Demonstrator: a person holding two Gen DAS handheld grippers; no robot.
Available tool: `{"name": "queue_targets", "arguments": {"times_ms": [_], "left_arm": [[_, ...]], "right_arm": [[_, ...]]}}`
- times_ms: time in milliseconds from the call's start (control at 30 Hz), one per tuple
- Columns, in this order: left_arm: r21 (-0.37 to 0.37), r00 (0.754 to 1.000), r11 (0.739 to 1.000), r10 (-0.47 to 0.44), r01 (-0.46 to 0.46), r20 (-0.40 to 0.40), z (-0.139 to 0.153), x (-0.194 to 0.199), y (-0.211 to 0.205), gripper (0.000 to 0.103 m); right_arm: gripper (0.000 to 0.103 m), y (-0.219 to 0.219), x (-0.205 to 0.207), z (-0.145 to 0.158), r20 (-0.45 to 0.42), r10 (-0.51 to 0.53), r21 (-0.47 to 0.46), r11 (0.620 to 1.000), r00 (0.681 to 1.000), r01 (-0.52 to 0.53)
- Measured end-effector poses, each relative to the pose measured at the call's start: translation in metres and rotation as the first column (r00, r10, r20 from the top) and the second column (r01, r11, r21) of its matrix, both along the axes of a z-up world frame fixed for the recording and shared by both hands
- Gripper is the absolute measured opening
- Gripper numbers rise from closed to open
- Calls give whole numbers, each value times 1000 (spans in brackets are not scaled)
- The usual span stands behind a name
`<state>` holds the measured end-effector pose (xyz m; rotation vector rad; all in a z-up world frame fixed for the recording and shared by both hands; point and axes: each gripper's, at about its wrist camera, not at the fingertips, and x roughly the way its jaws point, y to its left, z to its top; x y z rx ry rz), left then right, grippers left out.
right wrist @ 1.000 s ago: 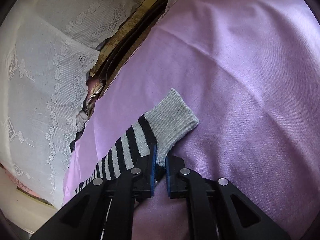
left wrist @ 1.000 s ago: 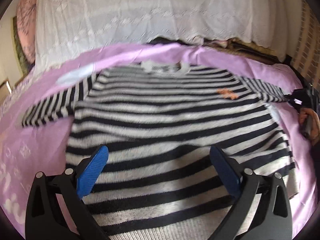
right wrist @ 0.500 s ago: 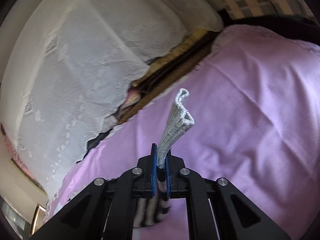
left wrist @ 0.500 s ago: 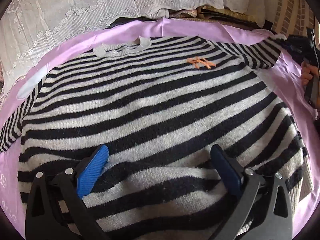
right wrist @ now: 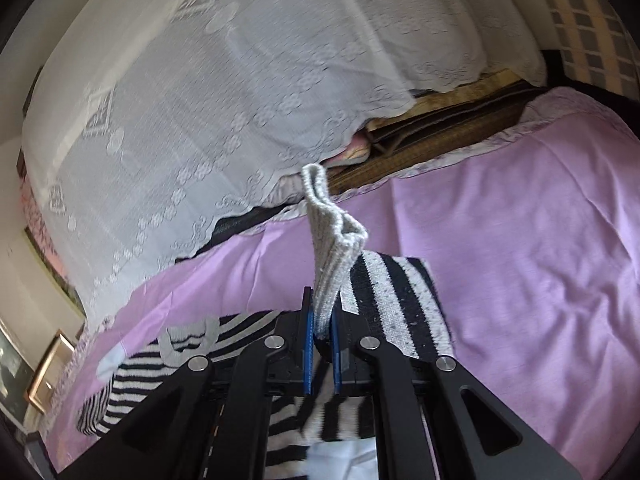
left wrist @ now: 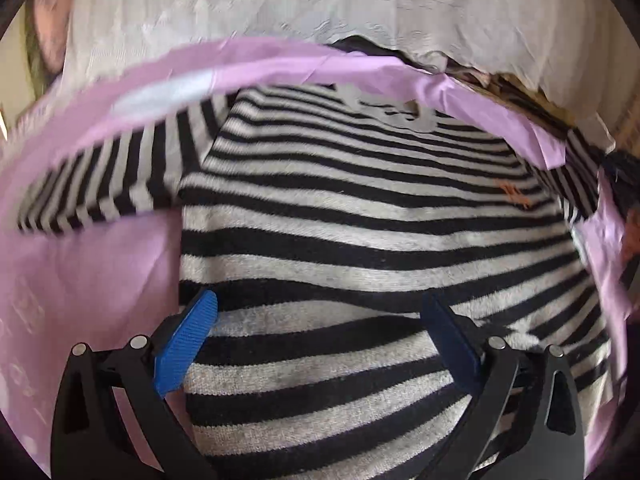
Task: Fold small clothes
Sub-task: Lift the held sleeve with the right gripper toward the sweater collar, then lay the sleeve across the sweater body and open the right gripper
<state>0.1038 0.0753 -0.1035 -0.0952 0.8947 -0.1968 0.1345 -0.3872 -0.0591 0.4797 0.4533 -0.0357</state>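
Observation:
A black-and-grey striped sweater [left wrist: 360, 240] lies face up on the purple bedsheet [left wrist: 92, 280], with an orange mark [left wrist: 516, 196] on its chest. My left gripper [left wrist: 320, 320] is open and empty, low over the sweater's lower body. Its left sleeve [left wrist: 100, 184] lies spread to the left. My right gripper [right wrist: 320, 320] is shut on the grey cuff [right wrist: 332, 236] of the right sleeve and holds it lifted above the sweater [right wrist: 160, 364]. The striped sleeve [right wrist: 396, 304] hangs from the jaws.
A white lace cover [right wrist: 200, 100] hangs over stacked bedding behind the bed. Dark folded blankets [right wrist: 440, 120] show under it. Framed pictures [right wrist: 44, 376] lean at the far left. Purple sheet [right wrist: 540, 240] extends to the right.
My right gripper has lifted the cuff higher and carried it back over the sweater. My left gripper has shifted left, toward the sweater's left edge.

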Motion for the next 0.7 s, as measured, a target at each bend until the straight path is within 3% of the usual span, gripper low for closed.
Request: {"name": "queue_targets", "arguments": {"times_ms": [67,233,300,700], "left_arm": [[-4,1000,1000,6,-6,11,0,-6,1,99],[152,998,988,-21,13,53,-2,-17,-24,99],[182,998,983,-27,15,65,-2,-18,-25,99],[178,998,984,-22,12,54,0,-18,-30,99]], "right_arm": [[8,19,10,2,-18,29,-17,999,999,-29],[8,66,34,3,-68,98,-44,994,993,-101],[8,82,40,2,-82,118,-49,991,990,-123],[8,192,63,13,-96,281,-95,952,955,-290]]}}
